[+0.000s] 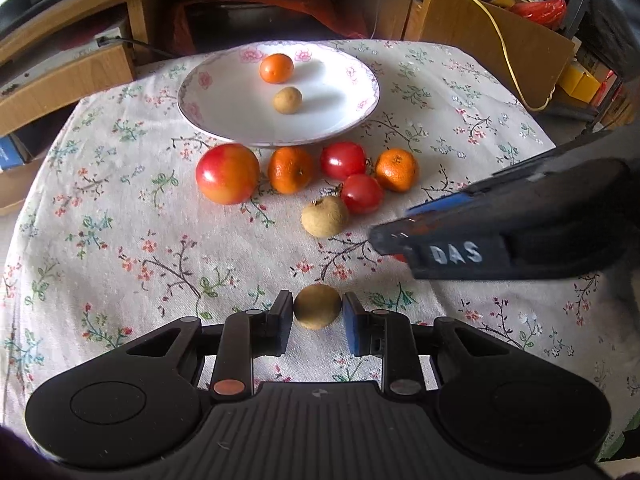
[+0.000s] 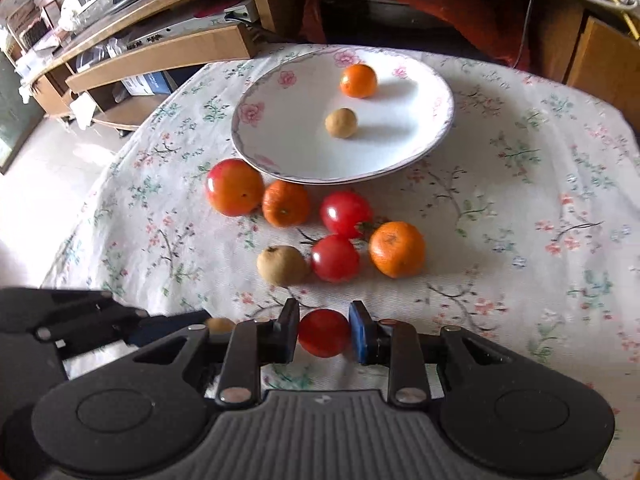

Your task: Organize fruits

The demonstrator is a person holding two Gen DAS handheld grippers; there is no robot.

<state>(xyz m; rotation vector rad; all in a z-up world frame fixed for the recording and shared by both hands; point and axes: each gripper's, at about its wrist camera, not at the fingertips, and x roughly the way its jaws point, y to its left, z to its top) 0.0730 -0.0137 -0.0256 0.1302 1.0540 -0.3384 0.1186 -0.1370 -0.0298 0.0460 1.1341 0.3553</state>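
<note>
The left gripper (image 1: 317,312) clamps a brown fruit (image 1: 317,306); the right gripper (image 2: 324,333) clamps a red tomato (image 2: 324,333). Both hang near the table's front edge, loose fruit between them and the plate (image 1: 224,116).

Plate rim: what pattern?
Pink flowers with a thin dark edge line on the white plate; clearest in the right wrist view.

Home living room, floral cloth (image 1: 120,248) covered the desk, wooden shelving (image 2: 160,48) with electronics stood upper left, cardboard box (image 1: 500,44) and cables upper right.
</note>
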